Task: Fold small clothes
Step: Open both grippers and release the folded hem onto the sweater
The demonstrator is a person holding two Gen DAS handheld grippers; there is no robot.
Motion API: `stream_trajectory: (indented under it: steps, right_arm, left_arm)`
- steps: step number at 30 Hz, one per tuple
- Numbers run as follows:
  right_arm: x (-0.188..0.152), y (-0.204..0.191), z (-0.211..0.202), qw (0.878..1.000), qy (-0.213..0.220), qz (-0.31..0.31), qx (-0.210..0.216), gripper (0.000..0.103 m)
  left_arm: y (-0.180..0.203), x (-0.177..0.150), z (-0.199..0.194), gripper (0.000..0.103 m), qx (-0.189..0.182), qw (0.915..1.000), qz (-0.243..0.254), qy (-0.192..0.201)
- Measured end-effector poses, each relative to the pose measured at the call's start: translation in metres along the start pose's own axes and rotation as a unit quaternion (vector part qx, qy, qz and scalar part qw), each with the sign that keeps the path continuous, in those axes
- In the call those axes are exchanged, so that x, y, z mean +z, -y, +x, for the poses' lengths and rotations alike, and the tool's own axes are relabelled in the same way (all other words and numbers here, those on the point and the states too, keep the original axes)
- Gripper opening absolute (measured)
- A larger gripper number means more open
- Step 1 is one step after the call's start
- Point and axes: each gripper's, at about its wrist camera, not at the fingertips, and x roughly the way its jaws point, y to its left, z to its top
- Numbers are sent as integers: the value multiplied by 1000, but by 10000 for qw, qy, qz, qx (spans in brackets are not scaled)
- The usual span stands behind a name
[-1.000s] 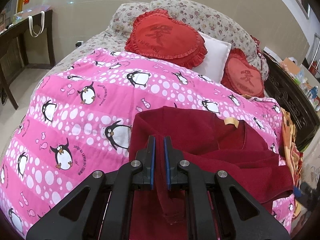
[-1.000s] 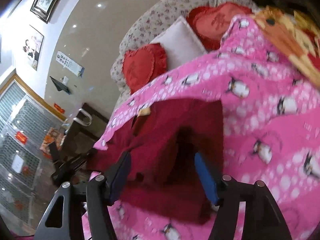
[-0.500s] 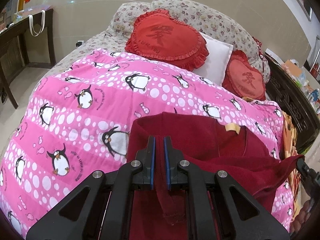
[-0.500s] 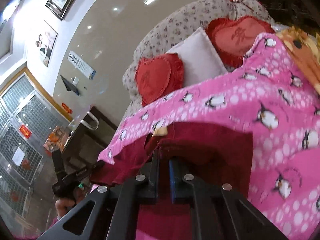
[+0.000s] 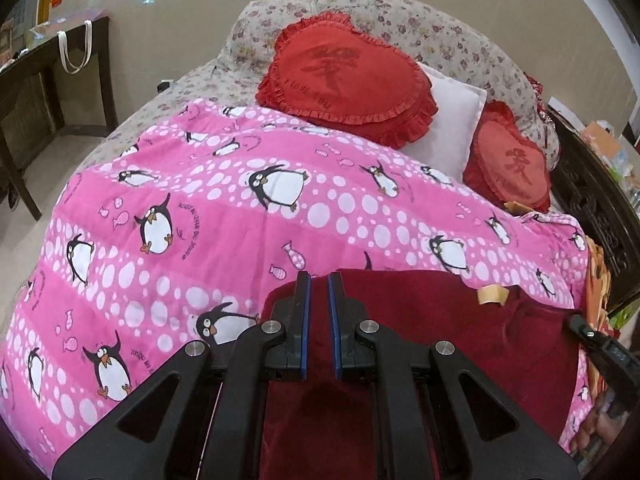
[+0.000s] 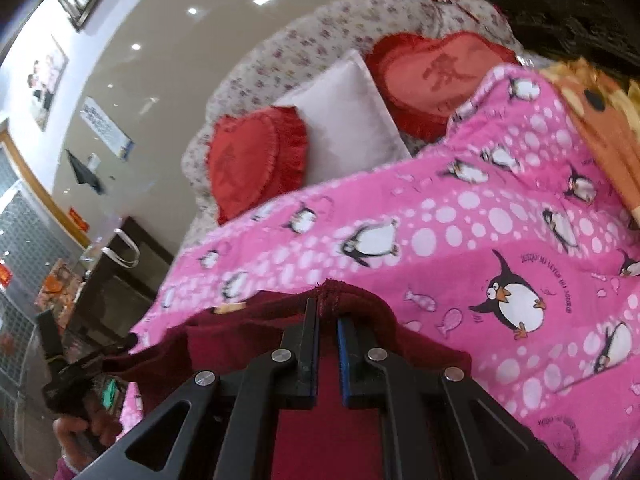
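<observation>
A dark red garment (image 5: pixel 460 320) with a tan neck label (image 5: pixel 493 294) lies on the pink penguin blanket (image 5: pixel 224 216). My left gripper (image 5: pixel 318 280) is shut on its left edge, red cloth pinched between the blue pads. In the right wrist view the same dark red garment (image 6: pixel 248 332) is stretched toward me, and my right gripper (image 6: pixel 328 310) is shut on a bunched hem that sticks up between the fingertips. At the right edge of the left wrist view I see the other gripper's black tip (image 5: pixel 592 340); at the left of the right wrist view, a hand (image 6: pixel 76 428) with the left tool.
Two red heart cushions (image 5: pixel 344 76) and a white pillow (image 5: pixel 448 124) lean on the floral headboard (image 5: pixel 440 28). A dark wooden desk (image 5: pixel 36 80) stands left of the bed, carved dark furniture (image 5: pixel 592 200) to the right. An orange patterned cloth (image 6: pixel 600 112) lies by the blanket's right edge.
My right gripper went from wide open around the garment to shut on its hem and pulled it back. The left gripper drew the cloth toward me, stretching the garment flatter across the blanket.
</observation>
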Motion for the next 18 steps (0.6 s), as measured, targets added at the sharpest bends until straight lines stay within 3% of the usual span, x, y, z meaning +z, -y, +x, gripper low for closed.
stream_trajectory:
  steps: [2, 4, 5, 8, 11, 14, 18]
  right_arm:
    - [1, 13, 20, 9991, -336, 262, -67, 7]
    - [0, 22, 26, 9974, -487, 538, 18, 8]
    - [1, 24, 22, 9972, -427, 606, 79, 15]
    - [3, 23, -3, 9975, -65, 690, 163, 40]
    - [1, 12, -25, 9987, 132, 469, 163, 40]
    - [-4, -4, -31, 9995, 17, 141, 292, 40]
    - [-7, -24, -23, 9991, -45, -314, 269, 40]
  left_arm:
    - [-5, -1, -2, 11, -13, 10000, -77, -38]
    - [-8, -3, -6, 22, -10, 9999, -103, -31]
    - [-9, -4, -10, 28, -30, 9999, -106, -16]
    - [-8, -9, -26, 30, -68, 9999, -44, 151]
    - [-3, -13, -38, 31, -139, 9994, 6, 307]
    - [8, -15, -36, 42, -259, 9993, 88, 237]
    - [27, -17, -19, 42, -262, 9993, 247, 92]
